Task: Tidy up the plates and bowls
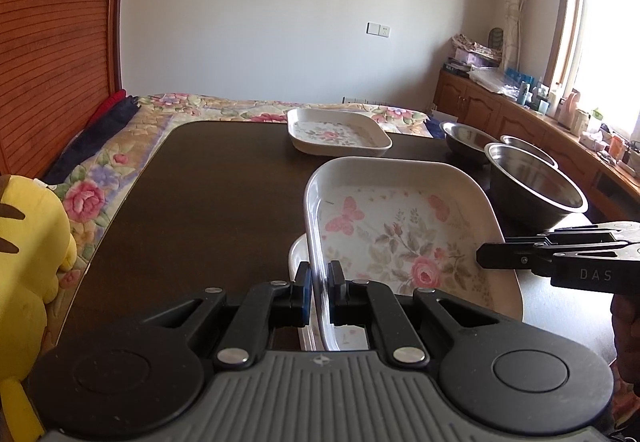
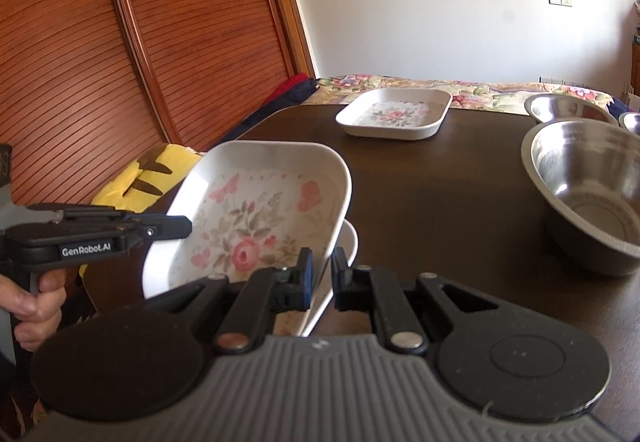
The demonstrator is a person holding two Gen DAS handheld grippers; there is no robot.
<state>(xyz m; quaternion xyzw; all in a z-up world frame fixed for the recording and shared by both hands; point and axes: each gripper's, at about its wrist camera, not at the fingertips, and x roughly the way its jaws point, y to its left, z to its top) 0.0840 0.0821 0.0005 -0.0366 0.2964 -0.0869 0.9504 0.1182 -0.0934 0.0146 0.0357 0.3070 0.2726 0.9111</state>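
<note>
Nearest the lens in the left wrist view, the left gripper [image 1: 319,292] pinches the near left rim of a floral plate [image 1: 400,238], its two fingers narrow, one on each side of the white wall. Right gripper [image 2: 321,278], nearest in the right wrist view, clamps the same floral plate [image 2: 256,218] at its opposite rim, fingers likewise narrow on the edge. Plate: square with rounded corners, white, printed with a pink rose and butterflies; held tilted above the desk [image 1: 208,194] between the two grippers, over a second white plate [image 1: 298,256] of which only a rim shows beneath it, near the front of the desk. A hand [image 2: 34,306] grips the handle of the left gripper at the left edge of the right wrist view. Desk: dark brown, glossy. Far plate [image 1: 338,132], same floral pattern, sits flat near the far edge of the desk, well apart from the held one. Steel bowls, right side of the desk: a large bowl [image 1: 534,182] nearest, a second bowl [image 1: 464,138] behind it, and the rim of a third bowl [image 1: 528,150] partly hidden between them. Yellow plush toy [image 1: 28,242] lies on the flowered bedspread [image 1: 120,146] left of the desk. Slatted wooden door [image 2: 120,42] stands behind the bed; a wooden cabinet [image 1: 500,110] with small items runs under the window at right.
</note>
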